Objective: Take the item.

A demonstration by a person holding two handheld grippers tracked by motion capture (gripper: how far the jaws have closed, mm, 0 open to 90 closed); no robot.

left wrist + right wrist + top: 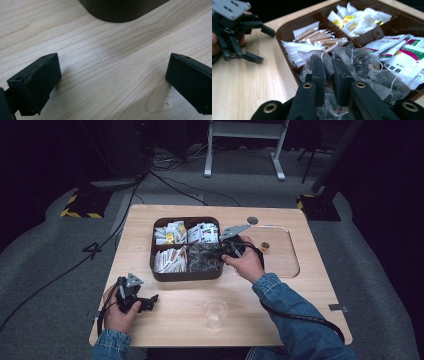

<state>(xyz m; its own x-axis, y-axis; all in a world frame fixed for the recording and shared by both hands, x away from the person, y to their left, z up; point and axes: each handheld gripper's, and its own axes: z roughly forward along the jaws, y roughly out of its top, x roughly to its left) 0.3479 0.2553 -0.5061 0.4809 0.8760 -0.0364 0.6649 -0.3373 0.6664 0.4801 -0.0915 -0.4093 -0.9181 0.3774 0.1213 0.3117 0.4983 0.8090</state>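
— Four compartments in the brown tray; which one is the right gripper working in?

— The near right one, holding a heap of clear crinkled sachets with dark contents. The right gripper's jaws are closed together on one clear sachet from that heap, film bunched between the pads.

— And the left side of the table?

— The left gripper sits in the person's left hand near the front edge, well apart from the tray. Its own view shows the jaws spread wide over bare wood, nothing between them, and the tray's dark rounded corner ahead.

— What does the high view add?

— A clear plastic cup standing upright near the front edge, a transparent tray on the right, and a small gold-coloured item on it.

— Other compartments?

— From the right gripper view: white packets with brown sticks near left, white and yellow sachets far left, white packets printed red and green far right.
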